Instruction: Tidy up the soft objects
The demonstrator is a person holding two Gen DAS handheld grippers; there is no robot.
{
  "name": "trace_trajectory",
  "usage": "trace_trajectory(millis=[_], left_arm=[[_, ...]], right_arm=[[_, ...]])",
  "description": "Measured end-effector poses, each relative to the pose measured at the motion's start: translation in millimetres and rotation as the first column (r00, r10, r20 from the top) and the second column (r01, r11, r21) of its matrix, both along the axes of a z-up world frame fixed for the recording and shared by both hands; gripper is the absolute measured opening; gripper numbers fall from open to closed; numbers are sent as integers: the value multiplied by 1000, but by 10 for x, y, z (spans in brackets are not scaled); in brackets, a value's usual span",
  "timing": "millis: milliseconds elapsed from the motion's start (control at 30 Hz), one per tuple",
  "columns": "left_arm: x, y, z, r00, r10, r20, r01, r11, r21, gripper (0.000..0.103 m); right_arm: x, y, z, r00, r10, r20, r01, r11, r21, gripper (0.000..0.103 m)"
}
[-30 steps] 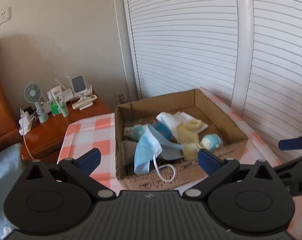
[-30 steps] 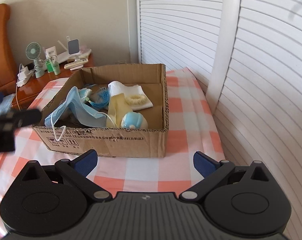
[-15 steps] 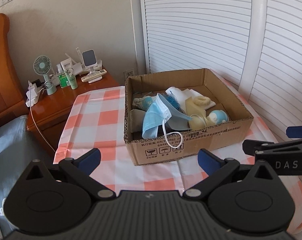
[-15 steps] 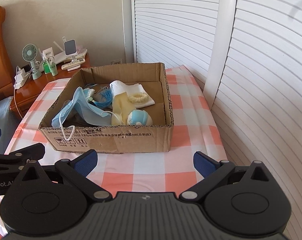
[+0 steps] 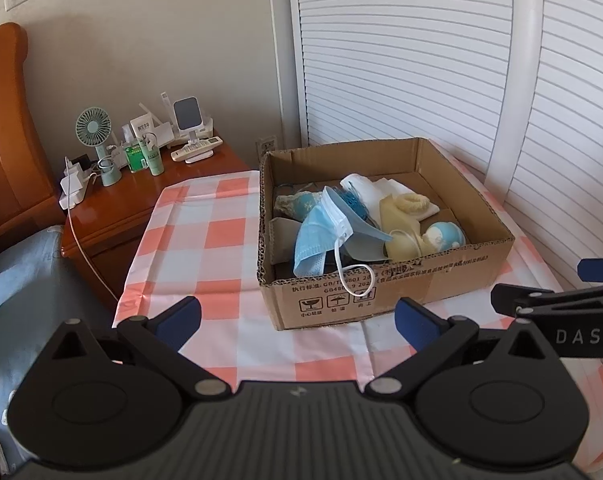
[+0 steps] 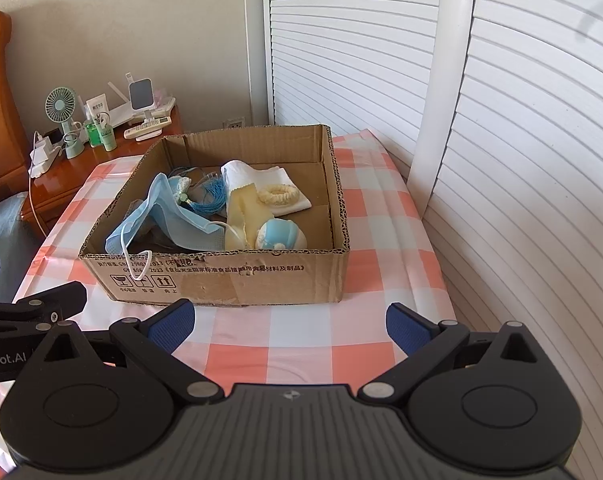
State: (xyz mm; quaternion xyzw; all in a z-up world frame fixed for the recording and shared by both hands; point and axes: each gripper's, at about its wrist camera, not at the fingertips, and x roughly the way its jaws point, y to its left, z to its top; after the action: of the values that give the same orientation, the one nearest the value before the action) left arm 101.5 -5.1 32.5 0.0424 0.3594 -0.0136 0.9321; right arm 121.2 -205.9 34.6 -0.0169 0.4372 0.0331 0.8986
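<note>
Both claws hang released and empty over the checked worktop (image 6: 301, 344): the left claw (image 5: 297, 316) and the right claw (image 6: 289, 320) sit just short of the cardboard box (image 6: 229, 276) ahead. Inside it, nearest the left claw, a blue face mask (image 5: 321, 236) drapes over the heap, its ear loop (image 5: 351, 276) spilling over the front wall. It should be feather-light and floppy, so pinching the pleated body looks safer than the stretchy loop.

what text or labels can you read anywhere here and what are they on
"DAS": on the right gripper, seen from the left wrist view.
"Robot.AI": on the left gripper, seen from the right wrist view, cut off at the frame edge.
Handling pictograms with small captions and printed lines of characters and digits: front wall of the cardboard box; too small to read reliably.
Green bottle label: blurred, unreadable.
</note>
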Motion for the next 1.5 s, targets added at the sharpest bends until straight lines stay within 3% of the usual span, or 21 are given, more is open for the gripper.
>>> trace_trajectory(millis=[1500], left_arm=[[6,17,-9,1000,29,-3,-29,1000,10,102]], right_arm=[[-18,-1,4,1000,2,-2,-2,1000,6,103]])
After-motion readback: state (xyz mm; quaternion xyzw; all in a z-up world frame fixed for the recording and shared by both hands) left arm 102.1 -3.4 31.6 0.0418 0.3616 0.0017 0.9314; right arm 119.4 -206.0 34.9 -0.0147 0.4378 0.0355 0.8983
